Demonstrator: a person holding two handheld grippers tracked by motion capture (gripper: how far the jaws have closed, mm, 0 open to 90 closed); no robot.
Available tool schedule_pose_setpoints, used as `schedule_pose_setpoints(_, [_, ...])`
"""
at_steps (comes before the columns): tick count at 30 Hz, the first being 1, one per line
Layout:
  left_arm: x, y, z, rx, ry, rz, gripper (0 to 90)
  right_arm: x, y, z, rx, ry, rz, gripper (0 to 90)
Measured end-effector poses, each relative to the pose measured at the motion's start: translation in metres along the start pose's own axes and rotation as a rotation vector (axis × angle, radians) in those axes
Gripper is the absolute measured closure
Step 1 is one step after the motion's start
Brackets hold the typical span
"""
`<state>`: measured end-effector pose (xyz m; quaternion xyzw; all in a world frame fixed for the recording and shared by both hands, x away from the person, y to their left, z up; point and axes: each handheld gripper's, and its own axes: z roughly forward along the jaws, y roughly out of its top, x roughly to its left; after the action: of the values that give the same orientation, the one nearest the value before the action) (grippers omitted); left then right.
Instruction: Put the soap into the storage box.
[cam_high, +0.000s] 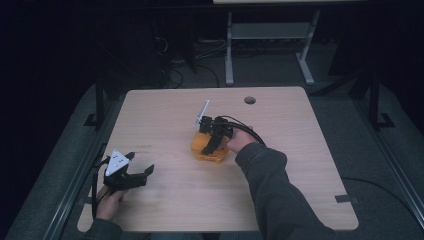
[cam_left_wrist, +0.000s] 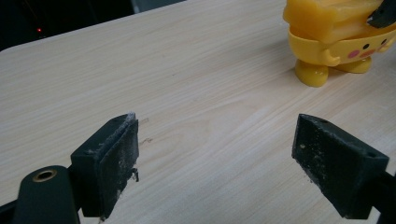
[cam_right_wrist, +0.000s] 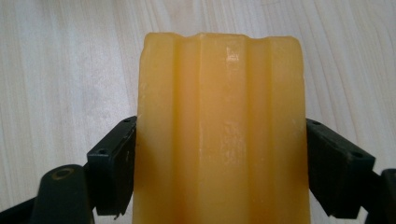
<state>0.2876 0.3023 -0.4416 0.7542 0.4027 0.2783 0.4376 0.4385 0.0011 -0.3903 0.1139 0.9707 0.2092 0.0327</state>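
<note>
A yellow toy figure with a ridged top, pink cheeks and stubby feet stands near the middle of the wooden table. My right gripper comes down on it from above, its jaws pressed against both sides of the ridged yellow top. My left gripper rests low near the table's front left, jaws wide apart with only bare wood between them. In the left gripper view the toy stands at the upper right, well beyond the jaws.
A round cable hole sits near the table's far edge. Beyond the table, a white desk frame and loose cables are on the dark floor. Bare wood lies between the two grippers.
</note>
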Motion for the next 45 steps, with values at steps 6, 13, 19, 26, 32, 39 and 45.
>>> schedule_pose_setpoints(6, [0.000,0.000,0.000,-0.001,0.000,0.000,14.0,0.000,-0.002,0.000,-0.009,0.002,0.010,18.6])
schedule_pose_setpoints(13, [0.000,0.000,0.000,0.000,0.000,0.002,14.0,0.001,-0.004,-0.005,-0.030,0.002,0.017,17.9])
schedule_pose_setpoints(19, [-0.001,0.000,0.001,-0.002,-0.002,0.001,14.0,0.002,-0.008,-0.007,-0.039,-0.001,0.016,17.6])
schedule_pose_setpoints(26, [0.000,0.000,0.001,-0.003,-0.003,0.003,14.0,0.003,-0.012,-0.013,-0.051,-0.011,0.020,18.1])
schedule_pose_setpoints(32, [0.000,0.000,0.000,0.003,-0.002,0.010,14.0,0.003,-0.016,-0.019,-0.064,-0.016,0.023,18.1])
schedule_pose_setpoints(39, [-0.001,0.000,0.001,0.001,-0.002,0.010,14.0,0.004,-0.021,-0.028,-0.088,-0.022,0.029,18.1])
schedule_pose_setpoints(45, [-0.001,0.000,0.001,0.004,-0.002,0.012,14.0,0.004,-0.028,-0.034,-0.095,-0.035,0.033,18.1])
